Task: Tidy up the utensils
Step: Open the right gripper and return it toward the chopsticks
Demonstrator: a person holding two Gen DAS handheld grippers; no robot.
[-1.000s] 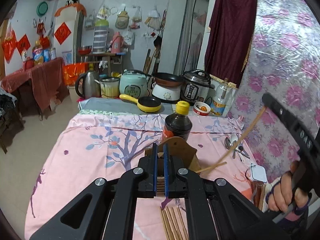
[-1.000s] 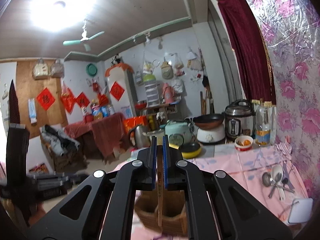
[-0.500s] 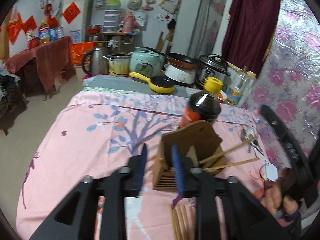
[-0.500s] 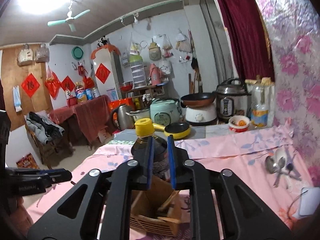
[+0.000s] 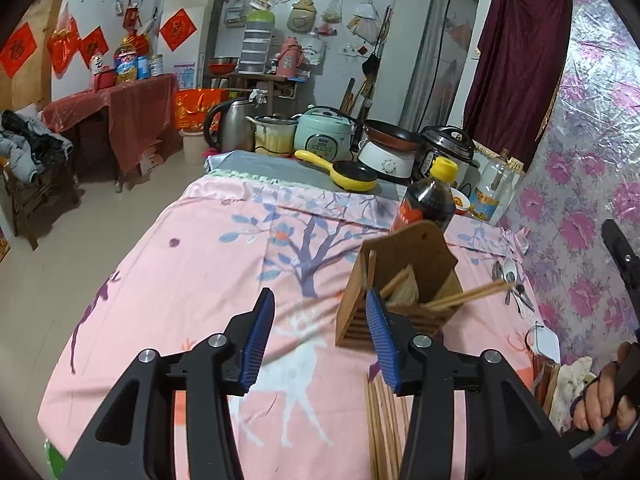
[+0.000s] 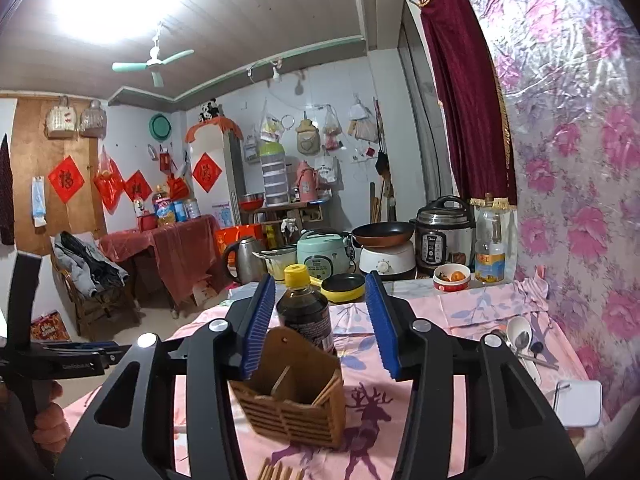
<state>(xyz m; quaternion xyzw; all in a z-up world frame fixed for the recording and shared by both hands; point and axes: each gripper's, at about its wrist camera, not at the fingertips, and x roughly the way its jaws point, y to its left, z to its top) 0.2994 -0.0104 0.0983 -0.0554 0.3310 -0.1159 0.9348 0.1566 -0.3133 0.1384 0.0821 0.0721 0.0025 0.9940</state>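
Note:
A wooden utensil holder stands on the pink tablecloth, with chopsticks leaning out of it to the right. More loose chopsticks lie on the cloth in front of it. My left gripper hovers just left of the holder, its jaws opening with nothing between them. My right gripper is above and in front of the holder, jaws opening and empty. Spoons lie at the right.
A dark sauce bottle stands right behind the holder. A kettle, rice cooker, yellow pan and pressure cooker crowd the far end. The flowered wall is close on the right, beside a white pad.
Both grippers went from shut to open. The chopstick the right gripper held over the holder now rests inside it. Both grippers have shifted and sit lower over the table.

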